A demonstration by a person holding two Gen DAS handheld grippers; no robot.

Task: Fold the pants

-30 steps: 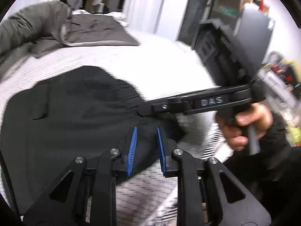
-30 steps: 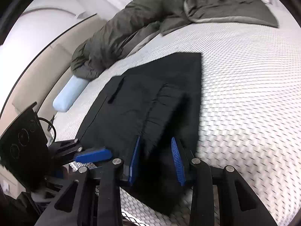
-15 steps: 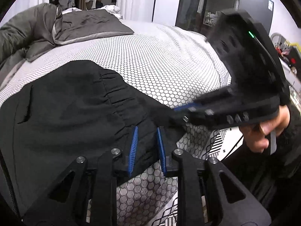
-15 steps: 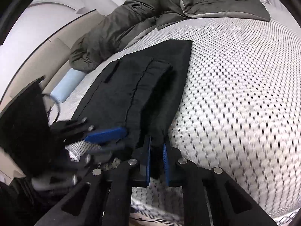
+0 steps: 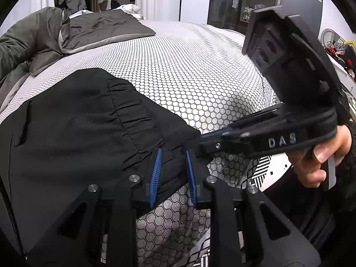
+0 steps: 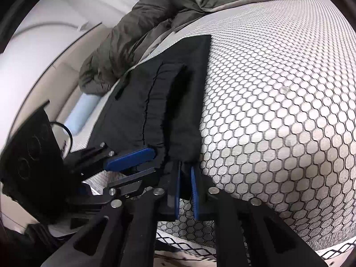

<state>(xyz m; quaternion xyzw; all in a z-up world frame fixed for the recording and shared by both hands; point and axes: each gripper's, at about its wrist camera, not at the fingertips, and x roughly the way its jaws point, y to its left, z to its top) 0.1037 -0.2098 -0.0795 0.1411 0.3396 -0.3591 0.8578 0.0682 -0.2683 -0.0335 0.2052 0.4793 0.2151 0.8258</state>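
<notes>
Currently, black pants (image 5: 73, 133) are being kept spread on the honeycomb-patterned bed cover (image 5: 200, 71), near its front edge. Their nearest corner is being pinched by the right gripper (image 6: 185, 185), blue pads nearly together. The waistband edge is being straddled by the left gripper (image 5: 172, 173), pads parted around cloth. A grey duvet (image 5: 33, 42) is being seen behind.

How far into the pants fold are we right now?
Done: the black pants lie doubled lengthwise on the bed. In hand: the right tongs pinch the near waistband corner; the left tongs straddle the same edge, not closed. Left: lifting that end and folding it across.
</notes>
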